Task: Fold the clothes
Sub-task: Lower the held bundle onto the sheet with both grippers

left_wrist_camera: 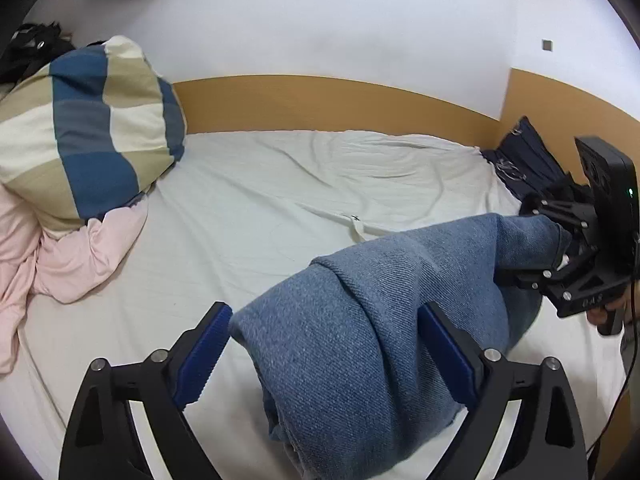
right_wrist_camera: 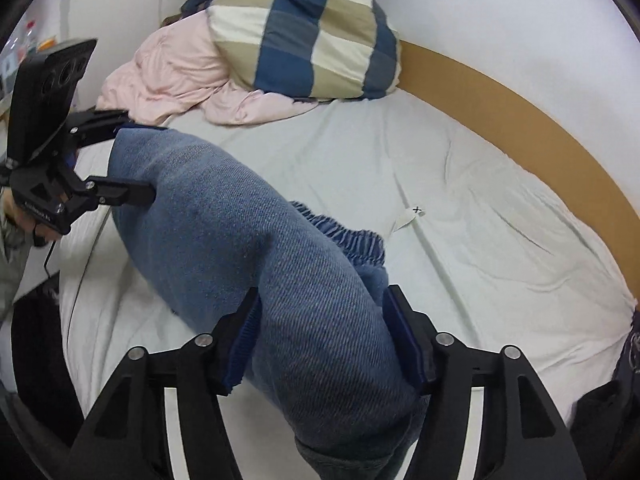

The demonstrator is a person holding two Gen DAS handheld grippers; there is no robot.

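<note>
A pair of blue jeans [left_wrist_camera: 384, 320] lies bunched on the white bed sheet [left_wrist_camera: 260, 208], stretched between both grippers; its elastic waistband [right_wrist_camera: 344, 236] shows in the right wrist view. My left gripper [left_wrist_camera: 326, 344] is open, its blue pads wide apart with the denim lying between them. It also shows in the right wrist view [right_wrist_camera: 120, 168] at the jeans' far end. My right gripper [right_wrist_camera: 320, 340] has its pads pressed on a thick fold of the jeans [right_wrist_camera: 256, 248]. In the left wrist view the right gripper [left_wrist_camera: 560, 240] grips the other end.
A blue, beige and white checked pillow [left_wrist_camera: 92, 128] sits on a pink blanket [left_wrist_camera: 80, 256] at the head of the bed. A wooden board [left_wrist_camera: 320, 104] runs along the wall. A dark navy garment [left_wrist_camera: 520, 160] lies at the bed's right end.
</note>
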